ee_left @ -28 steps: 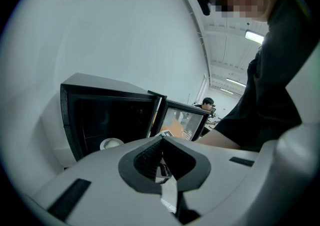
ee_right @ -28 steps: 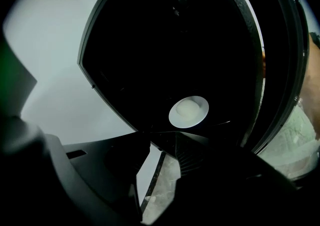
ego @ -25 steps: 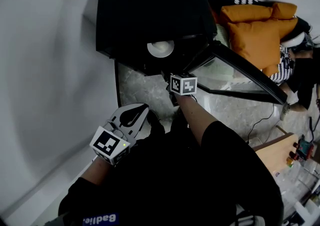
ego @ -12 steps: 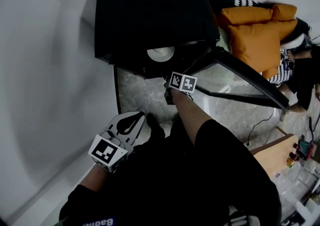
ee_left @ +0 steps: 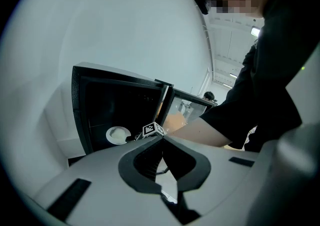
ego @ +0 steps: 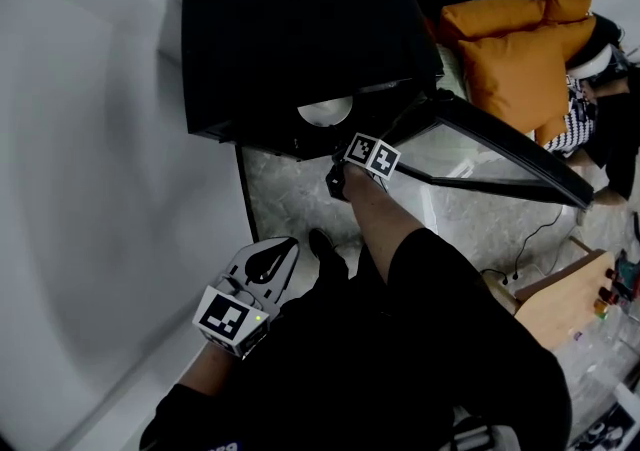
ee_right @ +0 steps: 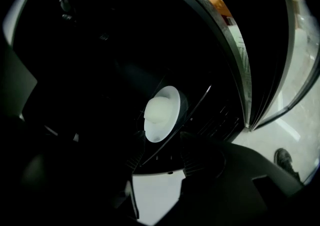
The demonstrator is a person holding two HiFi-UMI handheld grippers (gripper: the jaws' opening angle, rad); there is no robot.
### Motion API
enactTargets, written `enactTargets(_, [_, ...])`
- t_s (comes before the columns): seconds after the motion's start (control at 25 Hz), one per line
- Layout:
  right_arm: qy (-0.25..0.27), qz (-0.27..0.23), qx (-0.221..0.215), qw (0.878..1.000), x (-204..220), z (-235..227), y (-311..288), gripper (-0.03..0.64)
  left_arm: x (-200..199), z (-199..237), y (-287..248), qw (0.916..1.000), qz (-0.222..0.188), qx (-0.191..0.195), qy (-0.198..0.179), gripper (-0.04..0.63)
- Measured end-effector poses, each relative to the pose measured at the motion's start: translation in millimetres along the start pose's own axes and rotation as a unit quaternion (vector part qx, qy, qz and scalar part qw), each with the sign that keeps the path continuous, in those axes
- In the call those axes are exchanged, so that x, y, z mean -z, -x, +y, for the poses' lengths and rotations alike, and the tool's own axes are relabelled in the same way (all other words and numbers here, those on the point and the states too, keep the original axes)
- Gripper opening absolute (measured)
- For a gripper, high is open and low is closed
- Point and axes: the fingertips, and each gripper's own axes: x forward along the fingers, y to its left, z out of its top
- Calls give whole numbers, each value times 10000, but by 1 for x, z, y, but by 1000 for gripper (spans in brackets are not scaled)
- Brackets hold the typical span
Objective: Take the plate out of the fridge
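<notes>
Plate [ee_right: 162, 115] sits inside the dark fridge [ego: 290, 29], apparently on a wire rack. The right claw [ee_right: 160, 167] has just been opening, its jaws apart with nothing between them. The left claw [ee_left: 161, 138] is closed and empty.

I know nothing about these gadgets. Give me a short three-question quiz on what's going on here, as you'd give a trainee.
1. True or false: the door of the fridge is shut.
2. Where is the plate? A: on the floor. B: inside the fridge. C: on top of the fridge.
3. Which of the two grippers has its jaws apart?

Key
1. False: it is swung open.
2. B.
3. The right gripper. Its jaws have just been opening, with nothing between them, and the plate lies ahead. On the left gripper the jaws are together.
</notes>
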Motion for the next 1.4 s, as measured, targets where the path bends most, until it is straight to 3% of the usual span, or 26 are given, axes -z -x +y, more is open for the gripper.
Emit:
enactTargets(0.4, [-1094, -343, 276, 9930, 0, -23, -21, 199, 18, 9, 8, 9998, 175, -27, 128, 8])
enactTargets(0.68, [-1639, -566, 183, 9847, 0, -30, -34, 199, 32, 14, 12, 9993, 310, -20, 202, 8])
enactTargets(1.16, [-1862, -660, -12, 9803, -1, -40, -39, 199, 41, 16, 13, 9984, 499, 25, 256, 8])
enactTargets(1.4, [-1888, -712, 26, 9794, 1, -44, -31, 198, 45, 14, 11, 9985, 515, 131, 93, 8])
